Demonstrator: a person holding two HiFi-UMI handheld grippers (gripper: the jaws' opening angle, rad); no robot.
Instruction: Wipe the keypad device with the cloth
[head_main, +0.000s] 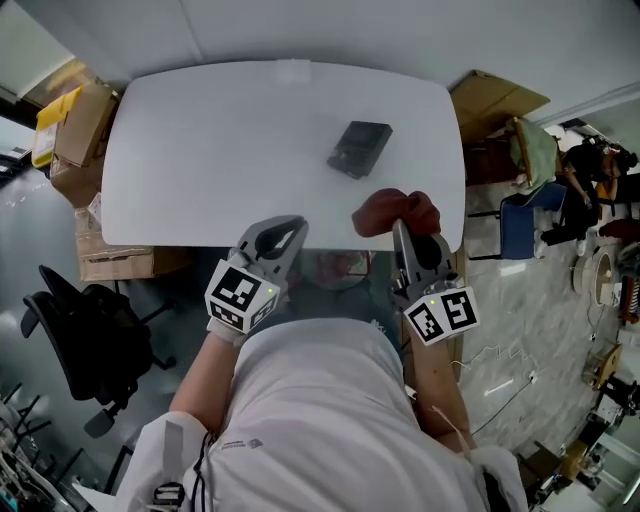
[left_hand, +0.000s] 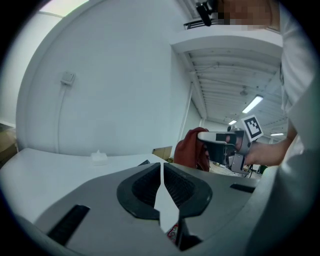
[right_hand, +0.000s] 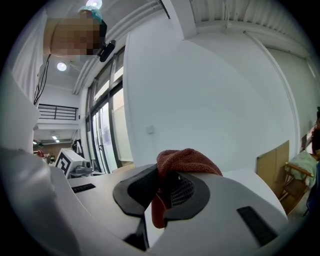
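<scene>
Pre-wipe stage, by the look of it. Red cloth (head_main: 395, 208) bunched up and clamped between the jaws of the right gripper (head_main: 403, 226), hanging just short of the keypad device (head_main: 359, 147) on its near side, not touching. Left gripper (head_main: 288, 228) squeezed fully closed, empty, off to the device's near-left. Device itself: dark, flat, rectangular, lying skewed on the white table (head_main: 210, 150), nothing on it. Next up, probably: cloth forward and down onto its top face, gently, since it could slide.

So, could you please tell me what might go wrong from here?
The keypad device lies loose on the table, with the shut left gripper away from it, so wiping may shove it along. The right gripper pinches only part of the red cloth, which could slip out mid-wipe.
</scene>
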